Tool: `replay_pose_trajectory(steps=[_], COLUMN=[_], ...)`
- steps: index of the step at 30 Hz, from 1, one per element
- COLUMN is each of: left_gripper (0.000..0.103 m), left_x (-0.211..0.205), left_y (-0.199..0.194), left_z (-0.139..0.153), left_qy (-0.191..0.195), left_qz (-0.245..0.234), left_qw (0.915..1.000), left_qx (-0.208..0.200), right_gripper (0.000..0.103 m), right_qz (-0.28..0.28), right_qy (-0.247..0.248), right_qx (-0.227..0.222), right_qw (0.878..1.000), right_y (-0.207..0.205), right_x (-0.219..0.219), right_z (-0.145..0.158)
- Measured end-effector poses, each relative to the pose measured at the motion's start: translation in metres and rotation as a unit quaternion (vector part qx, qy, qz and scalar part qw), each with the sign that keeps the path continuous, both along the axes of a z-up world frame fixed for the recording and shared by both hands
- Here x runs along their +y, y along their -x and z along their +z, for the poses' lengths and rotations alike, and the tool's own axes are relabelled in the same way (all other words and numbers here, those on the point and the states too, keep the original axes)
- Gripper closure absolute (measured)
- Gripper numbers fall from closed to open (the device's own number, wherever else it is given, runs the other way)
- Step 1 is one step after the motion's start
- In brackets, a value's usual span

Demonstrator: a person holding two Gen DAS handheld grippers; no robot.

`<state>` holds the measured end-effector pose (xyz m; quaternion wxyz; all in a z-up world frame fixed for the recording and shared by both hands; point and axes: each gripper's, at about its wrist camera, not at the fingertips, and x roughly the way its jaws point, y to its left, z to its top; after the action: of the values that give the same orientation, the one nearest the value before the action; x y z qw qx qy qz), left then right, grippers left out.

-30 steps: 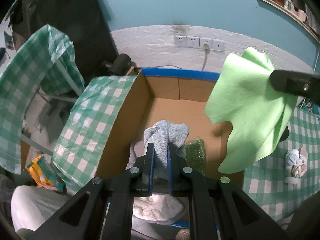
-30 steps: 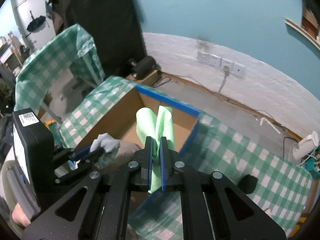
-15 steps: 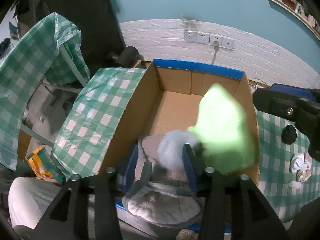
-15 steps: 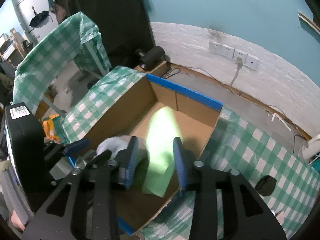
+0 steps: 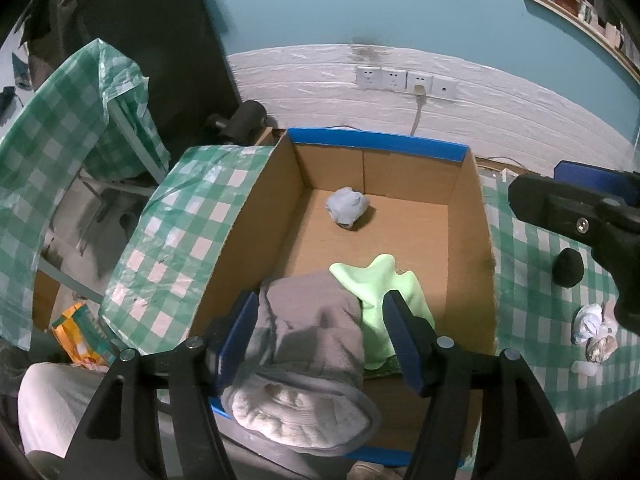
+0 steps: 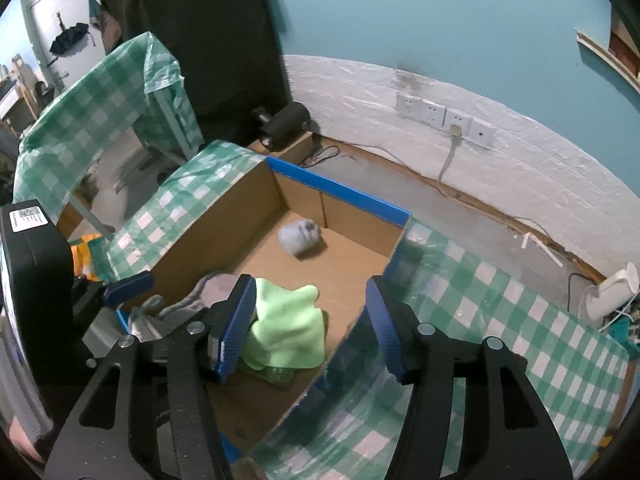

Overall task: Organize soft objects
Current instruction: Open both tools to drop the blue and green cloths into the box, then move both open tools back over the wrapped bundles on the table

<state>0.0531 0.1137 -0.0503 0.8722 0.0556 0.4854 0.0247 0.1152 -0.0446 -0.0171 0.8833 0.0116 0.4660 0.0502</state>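
Observation:
A cardboard box (image 5: 470,216) (image 6: 228,216) with a blue-taped rim stands on the checked table. A balled pale blue sock (image 5: 346,206) (image 6: 300,235) lies at the box's far end. A light green cloth (image 5: 380,292) (image 6: 288,324) rests in the near part, beside a grey garment (image 5: 316,320) (image 6: 216,288) draped over the near rim. My left gripper (image 5: 320,336) hovers above the grey garment, its jaws opening with nothing pinched. My right gripper (image 6: 310,324) hangs over the green cloth, its jaws also opening and holding nothing.
The green checked tablecloth (image 5: 176,240) (image 6: 500,332) surrounds the box. A black knob (image 5: 567,267) and crumpled white bits (image 5: 592,328) lie on the right. A second covered table (image 5: 60,128) stands to the left, with an orange packet (image 5: 78,332) on the floor. Wall sockets (image 5: 406,80) sit behind.
Both grippers went from shut to open. The blue sock dropped from the left gripper to the box's far end. The green cloth fell from the right gripper into the box's near part.

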Motion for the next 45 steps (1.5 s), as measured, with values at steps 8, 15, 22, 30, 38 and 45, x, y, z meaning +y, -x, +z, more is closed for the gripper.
replay_pose_trajectory(steps=[8,15,22,30,38,45], left_gripper=[0.034,0.028,0.022,0.020,0.014,0.014], left_x=[-0.016,-0.039,-0.067,-0.106,-0.157,-0.196], left_y=[0.002,0.005,0.008,0.012,0.025,0.032], left_z=[0.004,0.005,0.007,0.000,-0.008,-0.021], left_qy=[0.001,-0.003,-0.012,-0.022,-0.044,-0.055], left_qz=[-0.018,-0.045,-0.073,-0.108,-0.166,-0.206], left_qw=[0.9998,0.9989,0.9971,0.9938,0.9851,0.9770], left_qx=[-0.008,-0.014,-0.021,-0.011,-0.008,0.008], right_gripper=[0.040,0.039,0.038,0.037,0.037,0.037], right_qz=[-0.024,-0.051,-0.082,-0.125,-0.184,-0.230], right_qy=[0.003,0.005,0.007,0.008,0.007,-0.006], right_qx=[-0.001,0.002,0.014,0.025,0.040,0.059], right_qw=[1.000,0.999,0.997,0.992,0.982,0.971], right_y=[0.009,0.022,0.039,0.066,0.097,0.125], right_x=[-0.019,-0.043,-0.075,-0.116,-0.163,-0.203], right_z=[0.003,0.002,-0.004,-0.008,-0.014,-0.029])
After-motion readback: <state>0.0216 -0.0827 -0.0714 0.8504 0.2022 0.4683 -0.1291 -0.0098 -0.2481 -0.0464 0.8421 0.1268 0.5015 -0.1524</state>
